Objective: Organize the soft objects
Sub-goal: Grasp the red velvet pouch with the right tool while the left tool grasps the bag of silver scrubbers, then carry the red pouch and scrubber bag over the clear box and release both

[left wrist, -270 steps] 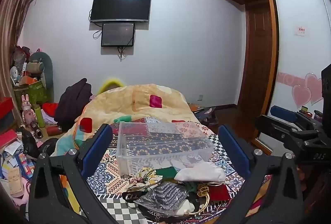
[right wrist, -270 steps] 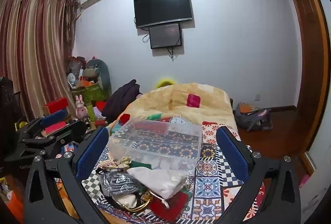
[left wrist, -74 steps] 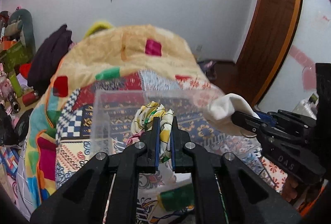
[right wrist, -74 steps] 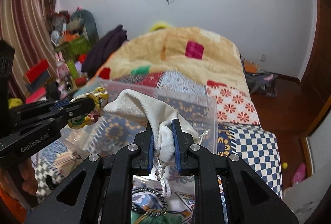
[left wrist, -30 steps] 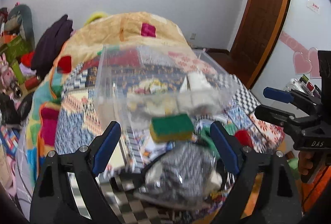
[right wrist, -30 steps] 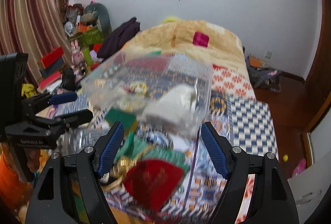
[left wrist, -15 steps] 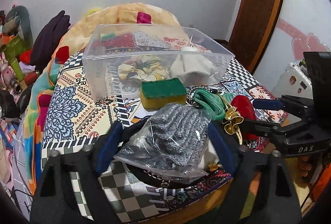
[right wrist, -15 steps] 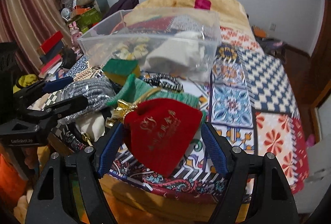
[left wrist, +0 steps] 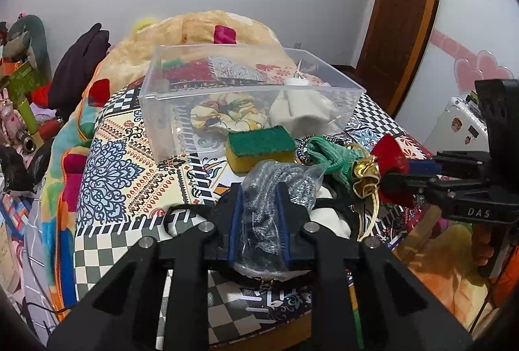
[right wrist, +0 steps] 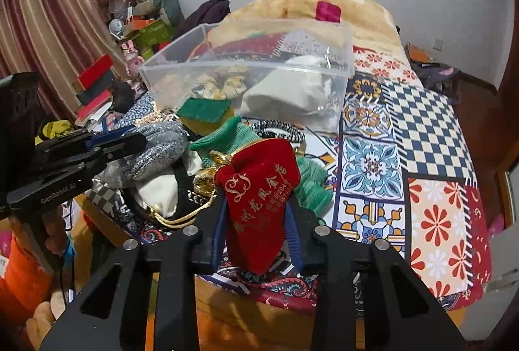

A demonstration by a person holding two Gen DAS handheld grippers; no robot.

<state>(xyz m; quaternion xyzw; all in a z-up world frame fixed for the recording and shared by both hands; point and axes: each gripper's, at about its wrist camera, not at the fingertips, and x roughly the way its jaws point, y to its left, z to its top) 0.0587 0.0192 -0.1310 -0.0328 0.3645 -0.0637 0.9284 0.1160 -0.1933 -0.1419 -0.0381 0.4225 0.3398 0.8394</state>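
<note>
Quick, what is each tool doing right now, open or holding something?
Left tool: closed on the bagged silver scrubber.
Right tool: closed on the red velvet pouch.

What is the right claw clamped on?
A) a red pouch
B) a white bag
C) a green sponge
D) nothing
A: the right claw pinches the red pouch between its fingers; the sponge lies free by the bin.

open-topped clear bin (left wrist: 246,91), sponge (left wrist: 259,147) at its front wall, bare patchwork cloth (right wrist: 421,137) rightward
</note>
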